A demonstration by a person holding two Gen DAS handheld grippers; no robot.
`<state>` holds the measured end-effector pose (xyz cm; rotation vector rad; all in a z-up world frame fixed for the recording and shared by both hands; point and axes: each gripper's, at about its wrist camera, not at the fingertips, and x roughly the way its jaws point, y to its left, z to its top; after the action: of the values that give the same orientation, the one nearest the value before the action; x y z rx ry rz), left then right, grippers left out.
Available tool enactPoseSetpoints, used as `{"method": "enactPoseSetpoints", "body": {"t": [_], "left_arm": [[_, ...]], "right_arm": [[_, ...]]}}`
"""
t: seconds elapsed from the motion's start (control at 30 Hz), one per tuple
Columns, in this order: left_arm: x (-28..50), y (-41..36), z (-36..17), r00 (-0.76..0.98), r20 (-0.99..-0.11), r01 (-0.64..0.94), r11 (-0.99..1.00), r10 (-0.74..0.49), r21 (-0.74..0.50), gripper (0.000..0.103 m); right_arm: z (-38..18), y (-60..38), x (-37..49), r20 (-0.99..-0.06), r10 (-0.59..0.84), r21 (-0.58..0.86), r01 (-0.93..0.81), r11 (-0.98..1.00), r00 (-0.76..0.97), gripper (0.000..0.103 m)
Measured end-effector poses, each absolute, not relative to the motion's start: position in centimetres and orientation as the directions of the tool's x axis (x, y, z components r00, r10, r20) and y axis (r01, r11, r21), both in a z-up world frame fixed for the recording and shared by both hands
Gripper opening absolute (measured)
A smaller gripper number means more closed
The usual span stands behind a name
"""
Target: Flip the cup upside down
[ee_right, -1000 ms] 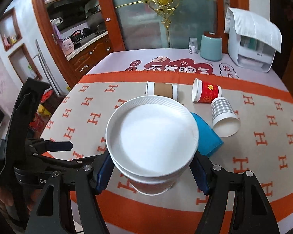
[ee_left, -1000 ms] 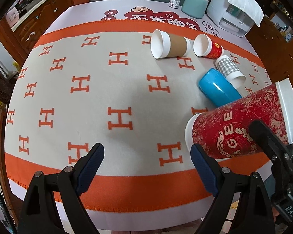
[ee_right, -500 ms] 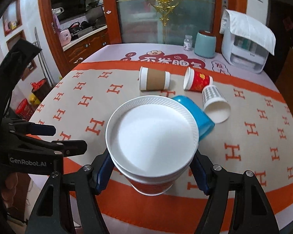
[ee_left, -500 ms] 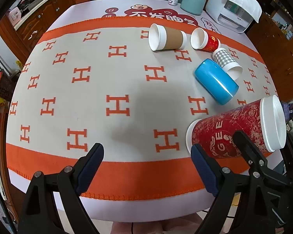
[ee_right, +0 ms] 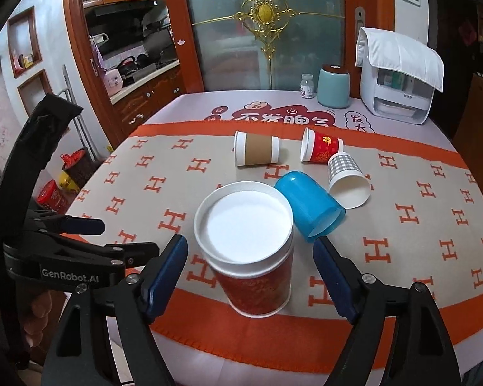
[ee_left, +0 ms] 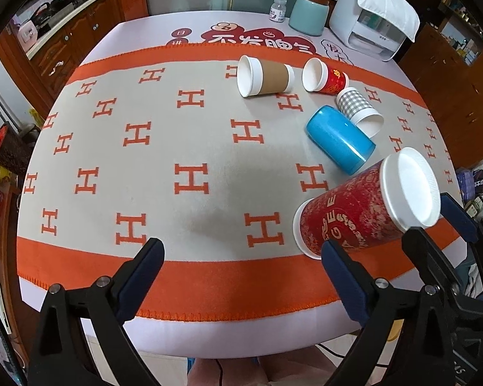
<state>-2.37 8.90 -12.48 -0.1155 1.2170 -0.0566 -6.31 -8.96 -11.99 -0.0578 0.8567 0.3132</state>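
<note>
A tall red patterned paper cup [ee_right: 252,257] stands on the orange-and-grey cloth near the front edge, its wide white end up; whether that end is a lid or a base I cannot tell. It also shows in the left wrist view [ee_left: 364,212]. My right gripper [ee_right: 250,273] is open, its blue pads to either side of the cup with gaps, not touching. In the left wrist view the right gripper [ee_left: 434,225] sits just behind the cup. My left gripper [ee_left: 241,276] is open and empty above the cloth's front border, left of the cup.
A blue cup [ee_right: 309,206], a checked cup [ee_right: 347,177], a small red cup [ee_right: 320,146] and a brown-sleeved cup [ee_right: 256,152] lie on their sides behind. A teal jar [ee_right: 333,87], a small bottle [ee_right: 307,86] and a white appliance [ee_right: 399,77] stand at the far edge.
The right gripper has let go of the red cup and drawn back; its jaws have opened. The cup now stands on the cloth. Both cameras have pulled back from the table.
</note>
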Motion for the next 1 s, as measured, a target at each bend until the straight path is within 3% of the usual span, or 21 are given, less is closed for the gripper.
{"method": "enactPoseSetpoints", "body": {"t": [0.53, 1.0], "left_arm": [[-5.2, 6.8, -6.4, 0.473, -0.879, -0.008, 0.998, -0.053, -0.065, 0.100], [-8.2, 3.2, -3.0, 0.549, -0.836, 0.008, 1.000, -0.013, -0.011, 0.102]], "right_arm": [[-4.7, -12.6, -9.9, -0.751, 0.307, 0.232, -0.201, 0.952, 0.584, 0.082], [0.4, -14.6, -14.1, -0.736, 0.206, 0.142, -0.151, 0.978, 0.645, 0.086]]}}
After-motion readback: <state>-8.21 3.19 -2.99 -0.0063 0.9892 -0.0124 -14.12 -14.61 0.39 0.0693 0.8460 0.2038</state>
